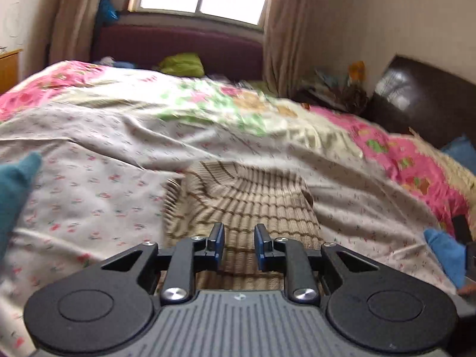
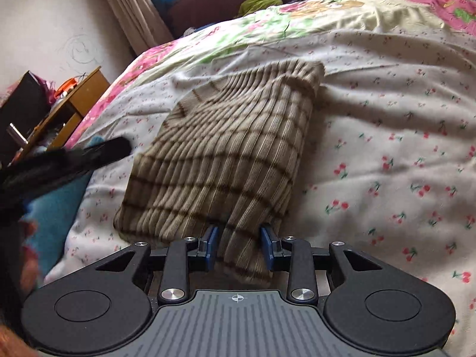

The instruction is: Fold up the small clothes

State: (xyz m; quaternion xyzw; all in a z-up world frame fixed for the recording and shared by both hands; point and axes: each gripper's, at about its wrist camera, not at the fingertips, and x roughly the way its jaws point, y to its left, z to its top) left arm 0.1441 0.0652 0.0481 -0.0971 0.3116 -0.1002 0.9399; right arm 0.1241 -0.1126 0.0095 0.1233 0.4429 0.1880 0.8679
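— How many garments are on the bed?

— One that I can count: a single striped beige sweater, folded, lying on the cherry-print sheet.

— And your left gripper?

— It hovers above the sweater's near end, jaws parted a little, nothing between the two blue pads.

— The right gripper?

— Spread slightly too. A fold of the sweater's near edge sits between its two pads, which don't seem to press on it.

— Anything else?

— One green bundle beyond the bed.
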